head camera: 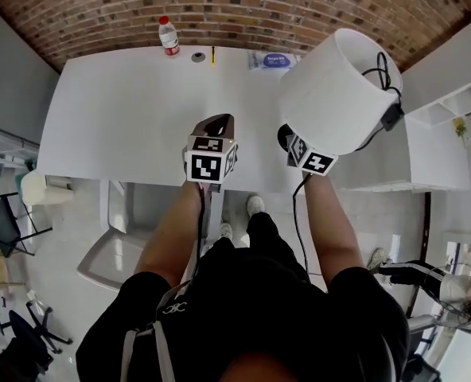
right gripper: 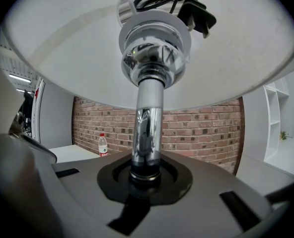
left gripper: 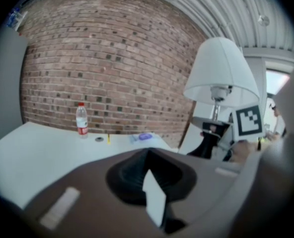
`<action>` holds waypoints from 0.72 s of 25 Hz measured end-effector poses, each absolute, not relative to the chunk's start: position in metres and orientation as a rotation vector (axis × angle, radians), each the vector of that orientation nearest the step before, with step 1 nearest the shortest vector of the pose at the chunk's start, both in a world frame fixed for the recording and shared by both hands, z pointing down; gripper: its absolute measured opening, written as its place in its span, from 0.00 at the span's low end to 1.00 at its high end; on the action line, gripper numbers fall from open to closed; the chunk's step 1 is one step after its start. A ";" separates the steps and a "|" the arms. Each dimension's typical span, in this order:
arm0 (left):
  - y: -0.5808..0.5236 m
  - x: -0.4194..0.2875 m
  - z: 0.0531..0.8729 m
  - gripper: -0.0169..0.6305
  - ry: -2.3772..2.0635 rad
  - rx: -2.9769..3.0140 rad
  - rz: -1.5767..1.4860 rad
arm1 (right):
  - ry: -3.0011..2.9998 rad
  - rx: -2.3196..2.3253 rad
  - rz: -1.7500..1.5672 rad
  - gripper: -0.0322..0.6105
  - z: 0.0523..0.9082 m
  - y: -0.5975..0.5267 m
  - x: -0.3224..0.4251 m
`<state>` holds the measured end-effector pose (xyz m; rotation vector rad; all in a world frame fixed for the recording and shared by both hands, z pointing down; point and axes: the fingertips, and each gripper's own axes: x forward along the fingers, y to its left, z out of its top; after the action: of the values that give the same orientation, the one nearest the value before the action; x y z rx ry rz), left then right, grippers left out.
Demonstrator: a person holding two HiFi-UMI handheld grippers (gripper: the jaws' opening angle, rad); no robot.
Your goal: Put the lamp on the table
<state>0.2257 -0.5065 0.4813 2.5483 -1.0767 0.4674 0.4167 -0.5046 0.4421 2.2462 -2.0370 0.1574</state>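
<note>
Right gripper fingers pinch the one lamp; left gripper fingers seem pressed together; one bottle.

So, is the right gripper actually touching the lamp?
Touching: the right gripper view shows the right gripper closed around the lamp by its chrome pole, with no gap.

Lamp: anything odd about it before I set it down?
Yes: the lamp has its black power cord looped over the shade's top rim, plug dangling, while the right gripper grips the chrome stem.

table: white | far edge: water bottle, packet
</note>
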 end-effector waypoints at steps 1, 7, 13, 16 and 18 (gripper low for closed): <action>-0.512 0.226 0.482 0.03 -1.097 2.538 0.462 | -2.041 2.242 0.154 0.09 0.442 -0.513 0.422; -0.538 0.240 0.481 0.03 -1.202 2.471 0.456 | -2.054 2.211 0.190 0.09 0.455 -0.563 0.462; -0.565 0.272 0.490 0.03 -1.195 2.395 0.440 | -2.129 2.136 0.143 0.09 0.465 -0.622 0.497; -0.582 0.274 0.504 0.03 -1.221 2.329 0.446 | -2.121 2.121 0.137 0.09 0.482 -0.649 0.514; -0.592 0.272 0.515 0.03 -1.249 2.283 0.472 | -2.125 2.122 0.164 0.09 0.494 -0.666 0.523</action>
<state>0.2721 -0.5916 0.5153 2.2832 -1.2491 0.4720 0.5232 -0.6657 0.4942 2.1216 -2.1253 0.1637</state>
